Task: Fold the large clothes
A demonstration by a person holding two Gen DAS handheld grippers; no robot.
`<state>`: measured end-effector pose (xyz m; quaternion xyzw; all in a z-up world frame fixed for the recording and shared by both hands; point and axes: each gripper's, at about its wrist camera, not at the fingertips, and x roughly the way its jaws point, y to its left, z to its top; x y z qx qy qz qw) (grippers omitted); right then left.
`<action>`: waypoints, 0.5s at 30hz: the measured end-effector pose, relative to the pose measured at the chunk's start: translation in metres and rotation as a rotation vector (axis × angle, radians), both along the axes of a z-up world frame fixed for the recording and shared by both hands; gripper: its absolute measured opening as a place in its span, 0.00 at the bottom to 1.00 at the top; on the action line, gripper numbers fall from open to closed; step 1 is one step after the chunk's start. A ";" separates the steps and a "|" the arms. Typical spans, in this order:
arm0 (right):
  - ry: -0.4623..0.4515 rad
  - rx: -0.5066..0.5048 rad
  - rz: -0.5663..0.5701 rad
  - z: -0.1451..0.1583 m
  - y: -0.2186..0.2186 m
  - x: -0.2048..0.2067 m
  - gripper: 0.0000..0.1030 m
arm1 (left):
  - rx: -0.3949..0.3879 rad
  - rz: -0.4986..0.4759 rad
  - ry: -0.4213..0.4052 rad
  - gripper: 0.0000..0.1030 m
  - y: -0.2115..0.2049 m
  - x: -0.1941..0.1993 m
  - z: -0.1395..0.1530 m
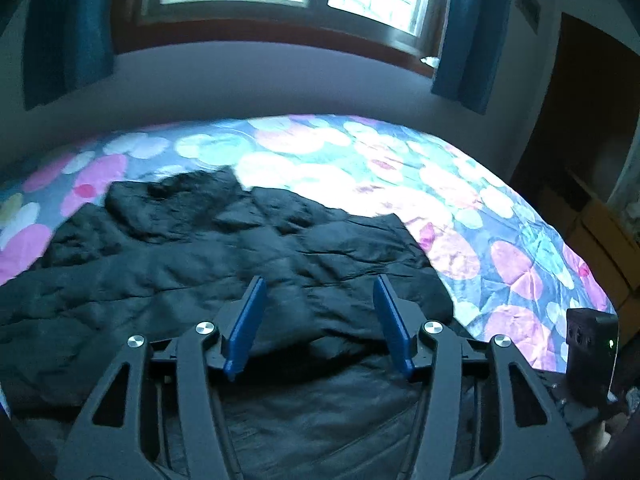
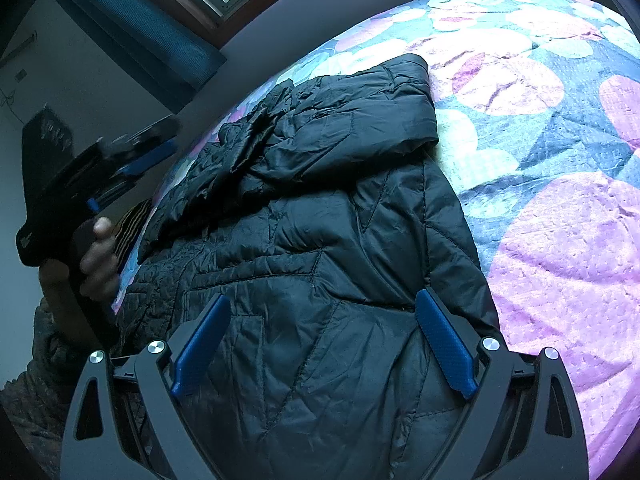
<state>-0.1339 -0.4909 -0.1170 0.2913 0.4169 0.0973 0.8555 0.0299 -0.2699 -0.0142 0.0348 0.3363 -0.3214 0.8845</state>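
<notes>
We count one black jacket (image 2: 312, 240) on one bed (image 2: 560, 240). Both grippers, left (image 1: 320, 320) and right (image 2: 324, 344), hold fingers open, apparently above it, gripping nothing.

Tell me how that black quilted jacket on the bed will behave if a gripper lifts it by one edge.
The black quilted jacket would probably sag and drape, since it already lies crumpled in soft folds. Its shiny shell looks slick, so it may slip between the pads. The puffy quilting suggests it is light for its bulk, and likely to slide over the floral bedspread when pushed.
</notes>
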 end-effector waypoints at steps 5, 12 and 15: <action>0.000 -0.002 0.000 0.000 0.000 0.000 0.90 | -0.014 0.098 0.024 0.55 0.061 0.010 0.004; 0.001 -0.015 0.002 0.002 0.003 0.000 0.90 | -0.020 0.316 0.043 0.59 0.170 0.029 0.001; 0.005 -0.039 0.002 0.004 0.009 0.001 0.90 | -0.012 0.402 0.052 0.61 0.208 0.034 -0.007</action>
